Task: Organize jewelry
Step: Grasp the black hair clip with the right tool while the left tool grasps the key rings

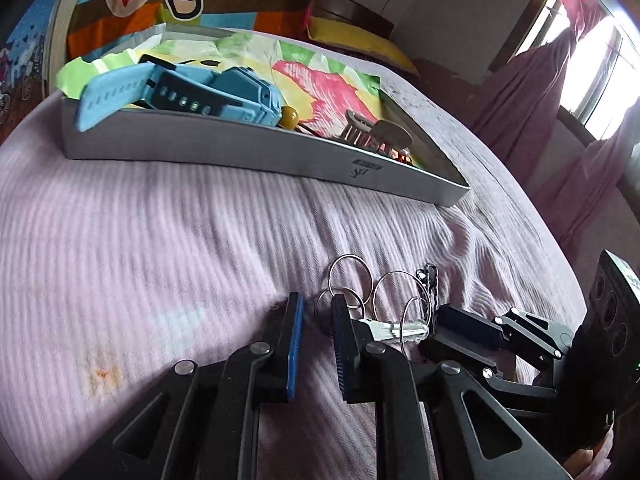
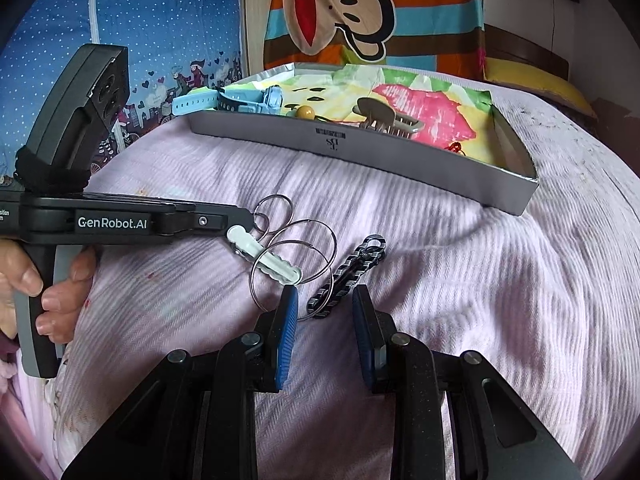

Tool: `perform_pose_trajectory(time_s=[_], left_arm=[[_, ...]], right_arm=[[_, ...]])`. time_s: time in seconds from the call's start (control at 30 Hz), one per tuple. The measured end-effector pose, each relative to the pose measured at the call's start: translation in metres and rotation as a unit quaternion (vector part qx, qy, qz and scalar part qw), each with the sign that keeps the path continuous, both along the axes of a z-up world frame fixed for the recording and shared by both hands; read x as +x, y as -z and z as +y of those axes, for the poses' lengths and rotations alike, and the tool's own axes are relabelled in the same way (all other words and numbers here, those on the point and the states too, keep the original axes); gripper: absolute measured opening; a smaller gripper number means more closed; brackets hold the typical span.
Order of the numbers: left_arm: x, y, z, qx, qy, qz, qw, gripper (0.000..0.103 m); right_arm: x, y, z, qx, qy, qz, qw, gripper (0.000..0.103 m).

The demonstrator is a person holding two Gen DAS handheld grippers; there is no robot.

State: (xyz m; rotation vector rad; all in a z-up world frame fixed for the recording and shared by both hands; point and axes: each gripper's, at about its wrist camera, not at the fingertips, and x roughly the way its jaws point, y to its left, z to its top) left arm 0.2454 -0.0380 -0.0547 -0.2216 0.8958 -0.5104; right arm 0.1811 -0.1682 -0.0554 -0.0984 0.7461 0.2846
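Note:
A bunch of silver key rings with a key (image 1: 384, 330) (image 2: 276, 268) lies on the pink bed cover. Beside it lies a black-and-silver braided chain (image 2: 352, 268) (image 1: 430, 280). My left gripper (image 1: 318, 306) (image 2: 250, 220) is open with a narrow gap, and one small ring of the bunch lies at its tips. My right gripper (image 2: 326, 296) (image 1: 438, 316) is open, and the chain's near end lies between its fingertips. Behind stands a grey tray (image 1: 240, 156) (image 2: 400, 160) lined with bright paper, holding a blue watch (image 1: 224, 92) (image 2: 248, 100), a yellow bead (image 1: 289, 116) and a hair claw (image 1: 376, 132) (image 2: 384, 116).
The pink ribbed bed cover (image 2: 480, 280) is rumpled around the items. A person's hand (image 2: 52, 292) holds the left gripper's handle. A striped monkey cushion (image 2: 360, 12) and a blue pillow (image 2: 160, 20) lie behind the tray. Pink curtains (image 1: 532, 92) hang by a window on the right.

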Motion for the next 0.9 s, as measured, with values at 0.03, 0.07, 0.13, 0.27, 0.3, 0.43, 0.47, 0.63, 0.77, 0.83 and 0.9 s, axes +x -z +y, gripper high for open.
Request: perform_pose_trajectory(time_s=[0.03, 0.07, 0.13, 0.27, 0.3, 0.43, 0.47, 0.63, 0.77, 0.83, 0.9], left_arm=[[0.0, 0.0, -0.002, 0.002, 0.003, 0.0, 1.0, 0.014], [0.001, 0.001, -0.003, 0.003, 0.005, 0.001, 1.0, 0.014], [0.002, 0.002, -0.005, 0.002, 0.01, 0.003, 0.9999, 0.014], [0.0, 0.003, -0.008, 0.011, 0.012, -0.003, 0.9999, 0.005], [-0.001, 0.003, -0.009, 0.013, 0.011, -0.005, 0.9998, 0.004], [-0.004, 0.002, -0.009, 0.009, 0.006, -0.013, 0.9999, 0.004], [-0.006, 0.002, -0.009, 0.01, 0.004, -0.016, 0.9998, 0.004], [-0.017, -0.003, -0.004, 0.011, -0.016, -0.036, 0.9992, 0.004], [-0.028, -0.009, 0.003, 0.015, -0.042, -0.055, 0.9975, 0.004], [-0.033, -0.013, 0.008, 0.01, -0.055, -0.066, 0.9963, 0.004], [-0.037, -0.015, 0.013, 0.005, -0.062, -0.071, 0.9956, 0.004]], right_arm=[[0.0, 0.001, 0.0, -0.001, 0.0, 0.001, 1.0, 0.025], [0.001, 0.001, 0.001, -0.002, 0.001, 0.001, 1.0, 0.025], [0.001, 0.001, 0.002, -0.005, 0.002, 0.002, 1.0, 0.025], [0.0, 0.001, 0.002, -0.002, 0.003, 0.005, 1.0, 0.021], [0.001, 0.001, 0.002, -0.002, 0.003, 0.005, 1.0, 0.019], [-0.001, 0.001, 0.003, -0.002, 0.004, 0.003, 1.0, 0.014], [-0.002, 0.001, 0.003, -0.001, 0.005, 0.002, 1.0, 0.014], [-0.005, -0.001, -0.003, 0.013, 0.007, -0.007, 1.0, 0.002], [-0.007, -0.003, -0.005, 0.019, 0.008, -0.011, 1.0, 0.001], [-0.008, -0.005, -0.006, 0.021, 0.01, -0.017, 1.0, 0.001], [-0.01, -0.007, -0.008, 0.024, 0.012, -0.024, 0.999, 0.0]])
